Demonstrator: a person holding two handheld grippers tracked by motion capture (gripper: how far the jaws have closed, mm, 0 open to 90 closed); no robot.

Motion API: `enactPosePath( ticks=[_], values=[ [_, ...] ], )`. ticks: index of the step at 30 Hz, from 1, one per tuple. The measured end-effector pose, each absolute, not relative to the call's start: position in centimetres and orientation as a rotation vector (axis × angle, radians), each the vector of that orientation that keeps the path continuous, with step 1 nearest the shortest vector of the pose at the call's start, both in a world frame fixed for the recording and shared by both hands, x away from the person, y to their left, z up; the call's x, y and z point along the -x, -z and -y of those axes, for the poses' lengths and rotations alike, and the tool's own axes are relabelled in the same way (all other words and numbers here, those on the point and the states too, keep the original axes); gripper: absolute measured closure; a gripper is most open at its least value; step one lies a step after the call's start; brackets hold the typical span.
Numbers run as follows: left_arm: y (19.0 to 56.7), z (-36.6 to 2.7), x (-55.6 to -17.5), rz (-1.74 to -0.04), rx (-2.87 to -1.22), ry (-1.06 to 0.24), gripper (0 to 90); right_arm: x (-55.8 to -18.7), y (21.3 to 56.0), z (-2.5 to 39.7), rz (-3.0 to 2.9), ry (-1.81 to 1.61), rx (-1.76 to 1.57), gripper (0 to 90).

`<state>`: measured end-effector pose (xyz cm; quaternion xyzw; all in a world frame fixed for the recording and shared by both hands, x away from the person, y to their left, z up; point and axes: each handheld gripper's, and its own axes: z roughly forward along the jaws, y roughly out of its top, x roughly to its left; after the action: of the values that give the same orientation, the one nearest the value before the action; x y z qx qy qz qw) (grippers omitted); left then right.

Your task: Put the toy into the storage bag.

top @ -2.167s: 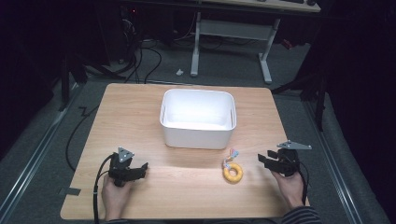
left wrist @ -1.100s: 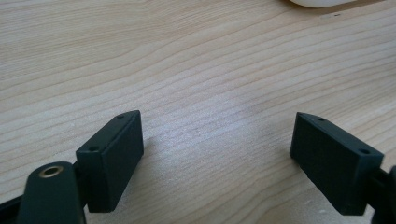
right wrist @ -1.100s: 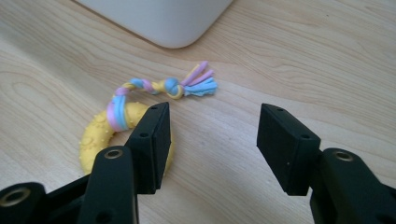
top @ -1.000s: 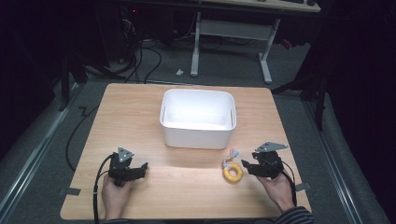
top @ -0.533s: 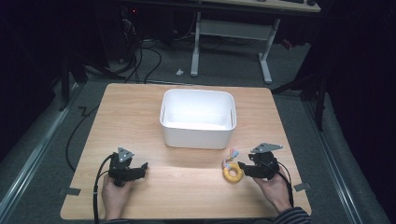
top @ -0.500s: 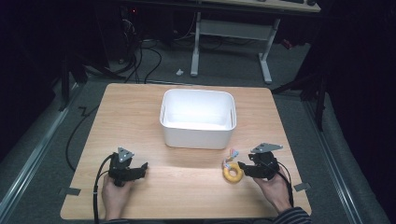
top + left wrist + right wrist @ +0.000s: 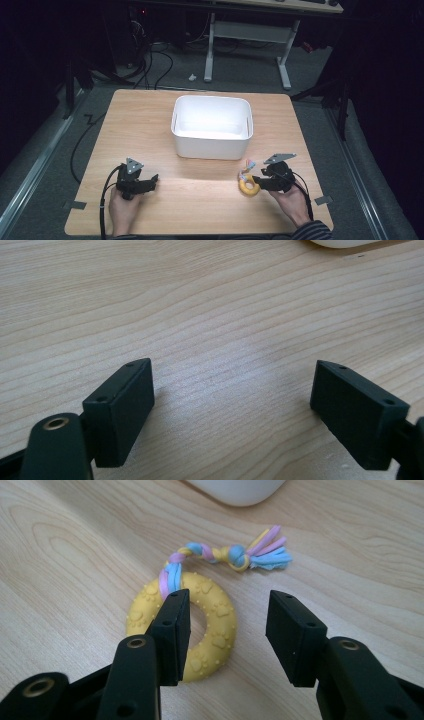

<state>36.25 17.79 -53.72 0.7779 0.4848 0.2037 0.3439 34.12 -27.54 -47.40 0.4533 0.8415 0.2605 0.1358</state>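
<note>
Ring toy (image 7: 186,628) of yellow rubber, knotted to a pastel rope tail (image 7: 235,554), lies on the wooden table (image 7: 150,125) near the right edge, just in front of a white tub (image 7: 212,127); the right gripper (image 7: 227,630) straddles one side of it with jaws open, while the left gripper (image 7: 235,407) rests at near left, jaws wide apart over bare wood

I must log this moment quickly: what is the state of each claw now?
Left claw: open, holding nothing, over the bare table.
Right claw: open, one jaw over the yellow ring toy, not gripping it.
</note>
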Motion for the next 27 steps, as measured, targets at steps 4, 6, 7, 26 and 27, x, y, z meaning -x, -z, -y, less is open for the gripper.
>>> enactPosePath(
  ticks=[4,6,7,26,27],
  values=[
    [53.7,-17.8,-36.2,-1.26,-2.021,-0.529,18.0,-34.5,48.0,27.2,-2.476,-0.725,-1.325,53.4],
    [53.7,-17.8,-36.2,-1.26,-2.021,-0.529,18.0,-34.6,48.1,27.1,-2.479,-0.722,-1.331,53.6],
    [53.7,-17.8,-36.2,-1.259,-2.021,-0.529,18.1,-34.7,48.2,27.0,-2.483,-0.714,-1.331,53.8],
    [53.7,-17.8,-36.2,-1.259,-2.022,-0.527,18.0,-35.6,49.8,26.4,-2.55,-0.637,-1.359,60.9],
    [53.7,-17.8,-36.2,-1.26,-2.021,-0.527,18.0,-35.6,49.9,26.3,-2.551,-0.625,-1.35,62.2]
  ],
)
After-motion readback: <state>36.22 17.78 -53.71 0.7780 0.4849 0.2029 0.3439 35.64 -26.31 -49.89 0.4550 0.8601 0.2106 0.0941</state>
